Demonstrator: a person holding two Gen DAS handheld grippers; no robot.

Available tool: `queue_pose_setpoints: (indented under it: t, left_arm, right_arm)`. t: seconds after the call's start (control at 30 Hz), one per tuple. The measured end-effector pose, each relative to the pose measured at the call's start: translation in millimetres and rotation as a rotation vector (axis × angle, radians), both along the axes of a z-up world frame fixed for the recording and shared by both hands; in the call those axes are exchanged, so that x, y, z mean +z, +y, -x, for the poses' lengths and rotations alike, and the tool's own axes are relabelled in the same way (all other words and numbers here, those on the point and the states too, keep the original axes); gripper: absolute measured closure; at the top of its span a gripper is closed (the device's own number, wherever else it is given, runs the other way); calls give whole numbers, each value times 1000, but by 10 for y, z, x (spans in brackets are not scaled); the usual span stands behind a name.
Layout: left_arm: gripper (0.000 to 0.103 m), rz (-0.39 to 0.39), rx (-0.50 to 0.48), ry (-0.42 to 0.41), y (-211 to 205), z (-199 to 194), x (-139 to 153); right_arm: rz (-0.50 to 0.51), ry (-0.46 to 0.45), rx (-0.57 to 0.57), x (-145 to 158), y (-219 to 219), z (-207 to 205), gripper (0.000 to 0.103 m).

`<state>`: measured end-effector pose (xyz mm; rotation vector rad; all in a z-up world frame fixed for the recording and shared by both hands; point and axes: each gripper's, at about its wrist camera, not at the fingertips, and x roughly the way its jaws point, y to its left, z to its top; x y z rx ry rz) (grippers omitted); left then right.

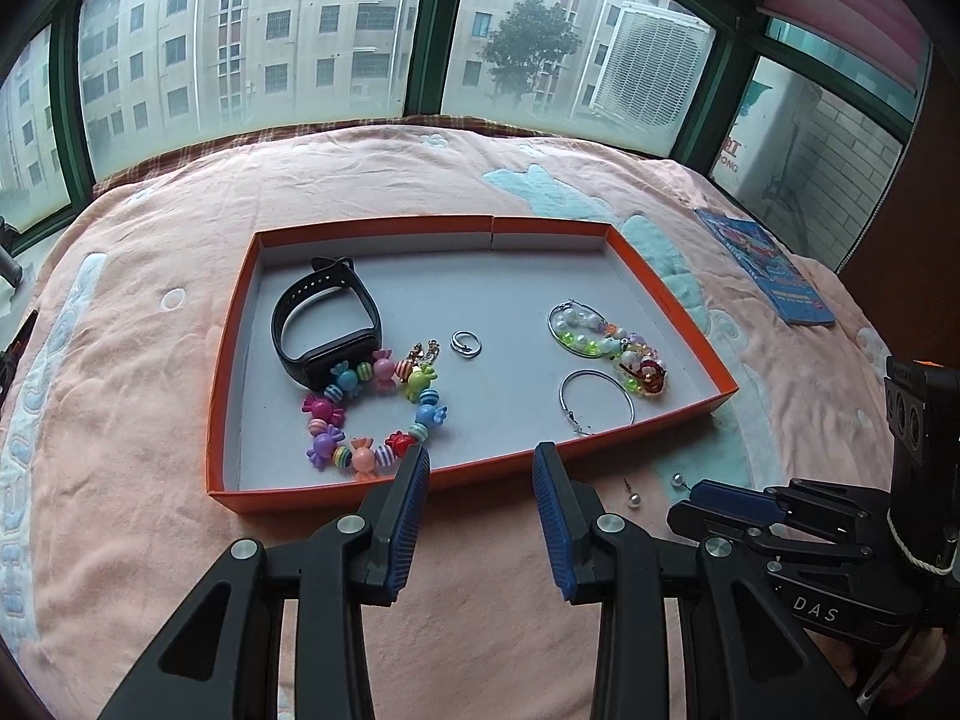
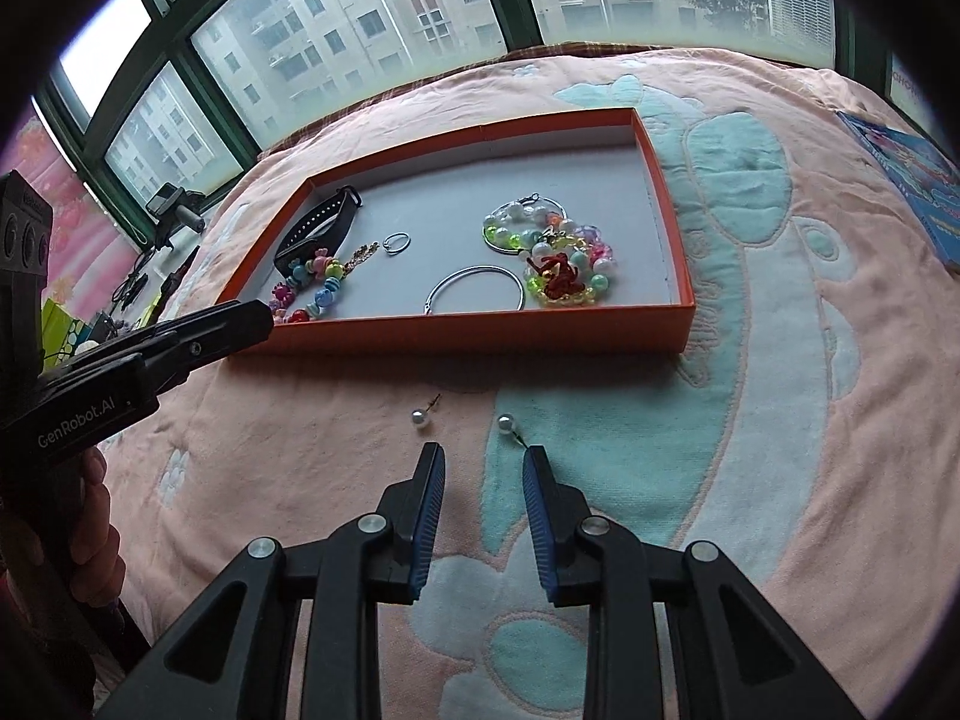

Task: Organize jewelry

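An orange tray (image 1: pixel 672 300) (image 2: pixel 666 180) lies on the pink bedspread. It holds a black watch band (image 1: pixel 324 324) (image 2: pixel 318 222), a candy-bead bracelet (image 1: pixel 372 414) (image 2: pixel 312 288), a small ring (image 1: pixel 466 344) (image 2: pixel 396 242), a silver hoop (image 1: pixel 596 401) (image 2: pixel 474 288) and a pearl-and-bead bracelet (image 1: pixel 612 348) (image 2: pixel 552 252). Two pearl stud earrings (image 2: pixel 418 417) (image 2: pixel 507 423) (image 1: pixel 634 500) lie on the blanket in front of the tray. My left gripper (image 1: pixel 483 462) is open and empty at the tray's near edge. My right gripper (image 2: pixel 483 459) is open and empty just behind the earrings.
A blue booklet (image 1: pixel 768 267) (image 2: pixel 912 180) lies on the blanket to the right. Green-framed windows run along the far side of the bed. Clutter and cables sit on a sill at the far left (image 2: pixel 144 276).
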<state>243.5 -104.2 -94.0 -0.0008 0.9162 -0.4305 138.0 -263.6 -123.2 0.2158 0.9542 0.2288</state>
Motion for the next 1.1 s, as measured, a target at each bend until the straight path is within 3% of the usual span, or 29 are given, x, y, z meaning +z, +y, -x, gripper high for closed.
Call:
queue_pose_setpoints:
  t: [0.6, 0.87, 1.1]
  left_arm:
    - [64, 21, -2, 18, 63, -42, -43]
    - [64, 28, -13, 16, 74, -42, -61]
    - [64, 35, -30, -2, 79, 1, -24]
  right_arm:
    - [-15, 7, -218, 5, 0, -11, 73]
    - [61, -21, -269, 6, 135, -2, 73]
    - [38, -9, -329, 6, 116, 18, 73]
